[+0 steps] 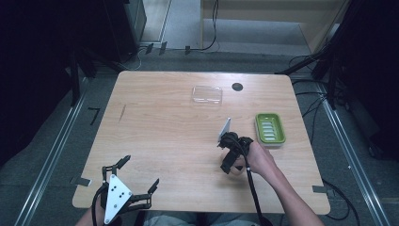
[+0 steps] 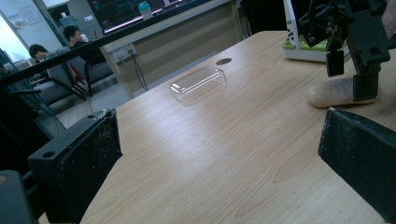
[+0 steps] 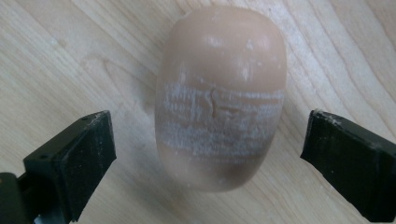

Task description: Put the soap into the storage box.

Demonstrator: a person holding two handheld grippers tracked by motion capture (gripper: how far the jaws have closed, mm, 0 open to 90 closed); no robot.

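**Right gripper poised over soap bar, jaws spread; left gripper idle at table edge**

Landmark for all positions: the green soap dish (image 1: 270, 128), standing near the right edge of the wooden table (image 1: 164, 136).

Right gripper (image 1: 229, 162): held in the person's right hand (image 1: 260, 159), on the near left side of the dish and pointing down at the tabletop. Its jaws are apart. In the right gripper view the two black jaws stand one on either side of the soap bar (image 3: 219, 95), with bare wood visible between each jaw and the bar; neither jaw touches it.

Soap bar: tan, oval, lying flat on the table, outside the dish and on its near left side. A pale scuffed band crosses its upper face. In the left gripper view the bar (image 2: 334, 92) rests on the wood directly beneath the right gripper.

Left gripper (image 1: 136, 181): far from the dish, at the near left edge of the table. Its jaws are wide apart and hold nothing.

Other items: a clear plastic lid (image 1: 207, 94) lies on the table beyond the dish and to its left, well apart from it. A white card (image 1: 225, 129) stands tilted just left of the dish, close above the right gripper.
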